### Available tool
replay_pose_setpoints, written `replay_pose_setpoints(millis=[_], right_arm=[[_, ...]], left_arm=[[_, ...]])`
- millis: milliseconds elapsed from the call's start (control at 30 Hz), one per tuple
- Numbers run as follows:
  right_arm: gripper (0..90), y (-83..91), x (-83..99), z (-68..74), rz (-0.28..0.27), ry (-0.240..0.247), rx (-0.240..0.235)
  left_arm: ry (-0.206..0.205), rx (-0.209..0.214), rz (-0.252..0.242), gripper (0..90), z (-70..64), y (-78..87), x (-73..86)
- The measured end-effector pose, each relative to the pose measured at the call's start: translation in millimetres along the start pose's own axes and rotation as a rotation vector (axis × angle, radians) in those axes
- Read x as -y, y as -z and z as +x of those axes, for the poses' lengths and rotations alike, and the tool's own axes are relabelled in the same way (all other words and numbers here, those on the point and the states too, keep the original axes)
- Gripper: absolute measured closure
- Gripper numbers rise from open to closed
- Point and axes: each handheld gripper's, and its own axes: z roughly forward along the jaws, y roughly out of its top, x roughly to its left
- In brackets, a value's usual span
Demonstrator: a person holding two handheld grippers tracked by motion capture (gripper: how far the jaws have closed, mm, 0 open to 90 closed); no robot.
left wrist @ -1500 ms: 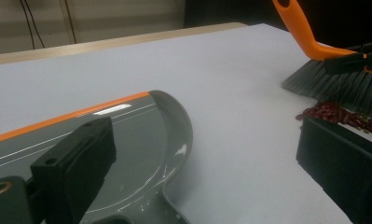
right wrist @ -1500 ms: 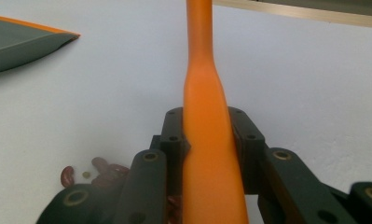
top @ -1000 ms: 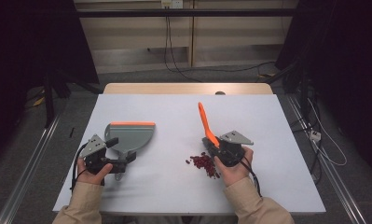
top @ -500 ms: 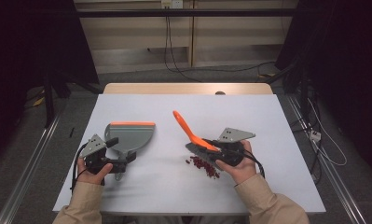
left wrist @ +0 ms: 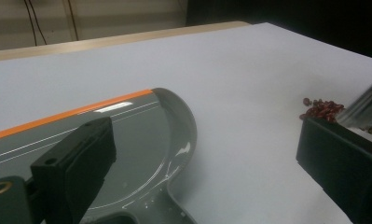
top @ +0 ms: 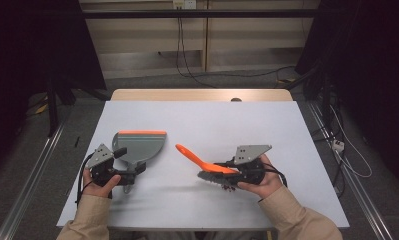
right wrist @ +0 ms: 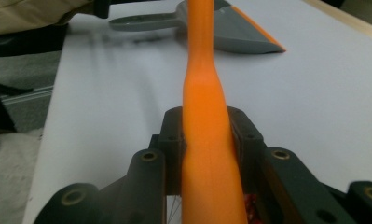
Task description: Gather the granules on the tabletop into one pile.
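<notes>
Brush (top: 199, 160) swung lower — right gripper (right wrist: 207, 140) clamps it, left gripper (left wrist: 211, 154) wide, beans (left wrist: 321, 108) beside bristles.

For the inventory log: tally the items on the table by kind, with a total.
Dustpan: 1
Brush: 1
Pile of red beans: 1
Handheld tongs: 2, left and right
Total: 5
</notes>
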Motion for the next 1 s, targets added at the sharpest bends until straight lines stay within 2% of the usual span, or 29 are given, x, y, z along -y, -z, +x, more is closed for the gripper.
replay_pose_setpoints(millis=[200, 333, 400, 533, 700, 1000], right_arm=[[71.1, 8.4, 5.6, 3.1, -0.004, 0.022, -0.044], [71.2, 13.1, 9.4, 8.6, -0.011, 0.050, -0.101], [71.1, 12.8, 12.7, 8.9, 0.004, 0.062, -0.127], [71.2, 2.6, 21.0, 4.9, 0.061, 0.083, -0.138], [71.2, -9.1, 21.7, -9.9, 0.020, 0.072, -0.158], [71.2, -25.7, 11.4, -21.9, 0.017, 0.114, -0.156]], left_arm=[[0.002, 0.000, 0.001, 4.5, -0.4, -1.3, 0.4], [-0.001, -0.002, 0.004, 4.5, -0.8, -2.4, 0.5], [-0.001, -0.001, 0.004, 4.5, -1.5, -2.5, 0.4], [-0.003, -0.004, 0.006, 4.5, -1.2, -2.7, 0.6], [0.003, -0.009, 0.005, 4.5, -0.5, -1.9, 0.6], [0.001, -0.006, 0.012, 4.5, -0.3, -3.6, 1.2]])
